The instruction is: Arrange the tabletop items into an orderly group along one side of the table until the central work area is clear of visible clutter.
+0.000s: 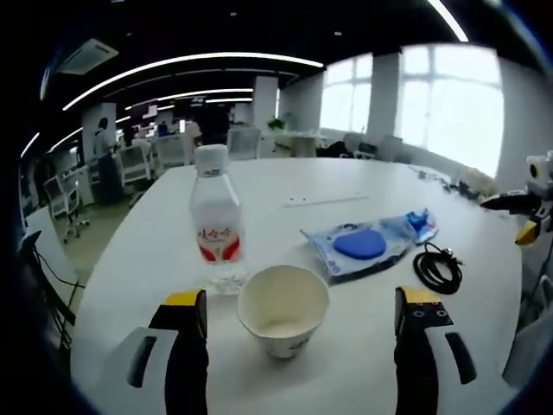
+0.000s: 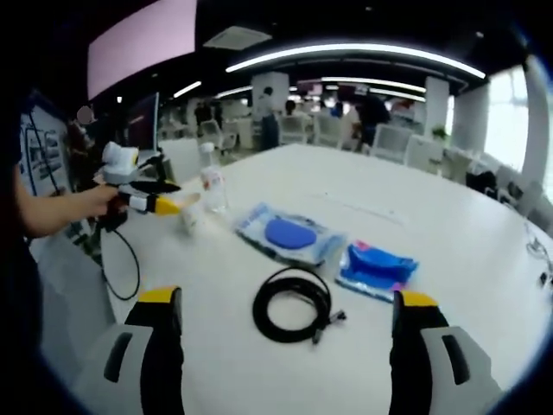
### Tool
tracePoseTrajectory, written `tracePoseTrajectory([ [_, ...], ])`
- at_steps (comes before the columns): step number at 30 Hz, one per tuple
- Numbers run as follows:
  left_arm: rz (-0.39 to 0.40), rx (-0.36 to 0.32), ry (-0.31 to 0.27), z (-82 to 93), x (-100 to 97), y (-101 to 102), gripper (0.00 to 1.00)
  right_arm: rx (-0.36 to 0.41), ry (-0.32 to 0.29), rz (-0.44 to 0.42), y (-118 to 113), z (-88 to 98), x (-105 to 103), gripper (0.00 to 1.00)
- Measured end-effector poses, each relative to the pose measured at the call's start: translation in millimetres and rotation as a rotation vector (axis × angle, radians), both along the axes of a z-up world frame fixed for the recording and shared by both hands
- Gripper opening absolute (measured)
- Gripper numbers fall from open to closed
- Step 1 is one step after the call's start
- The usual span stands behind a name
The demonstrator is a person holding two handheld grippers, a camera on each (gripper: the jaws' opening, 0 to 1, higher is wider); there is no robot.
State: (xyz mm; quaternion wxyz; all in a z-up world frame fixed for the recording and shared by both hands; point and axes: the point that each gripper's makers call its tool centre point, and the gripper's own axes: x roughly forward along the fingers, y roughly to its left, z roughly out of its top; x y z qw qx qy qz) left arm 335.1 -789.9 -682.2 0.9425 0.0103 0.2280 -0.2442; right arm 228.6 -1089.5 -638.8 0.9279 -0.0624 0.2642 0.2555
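A white paper cup [image 1: 283, 311] stands upright between the jaws of my open left gripper [image 1: 302, 298], and neither jaw touches it. Just behind it stands a clear water bottle [image 1: 216, 216] with a red label. To the right lie a clear pack holding a blue pad [image 1: 363, 245] and a black coiled cable [image 1: 436, 268]. My right gripper [image 2: 287, 298] is open over the near side of the cable coil [image 2: 294, 304], holding nothing. Beyond it lie the clear pack [image 2: 291, 233] and a blue packet [image 2: 376, 268]. A hand holds the left gripper [image 2: 173, 206] at the cup [image 2: 188, 218] beside the bottle [image 2: 212, 186].
The big white table [image 1: 346, 173] stretches far back, with a thin strip lying on it. The right gripper [image 1: 517, 216] comes in at the right edge. Office chairs, desks and people stand beyond the table. A black cord [image 2: 121, 259] hangs off the table's left edge.
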Motion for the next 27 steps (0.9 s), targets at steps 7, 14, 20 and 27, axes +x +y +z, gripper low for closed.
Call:
tracePoseTrajectory([
  [7,-0.001,0.016,0.018,-16.6,3.6,3.4,0.78,-0.008,-0.004,-0.025,-8.4,2.5,-3.8,1.00],
  [14,-0.010,0.042,0.027,-30.2,5.5,3.5,0.68,-0.012,0.003,-0.046,-14.6,0.5,-6.8,0.99],
  [20,-0.016,0.044,0.023,-34.8,8.1,3.1,0.60,-0.007,0.013,-0.056,-15.0,-2.2,-9.2,0.99],
  [27,-0.026,0.038,0.031,-38.4,9.8,-0.5,0.48,-0.014,0.019,-0.064,-16.7,-5.0,-9.2,0.98],
])
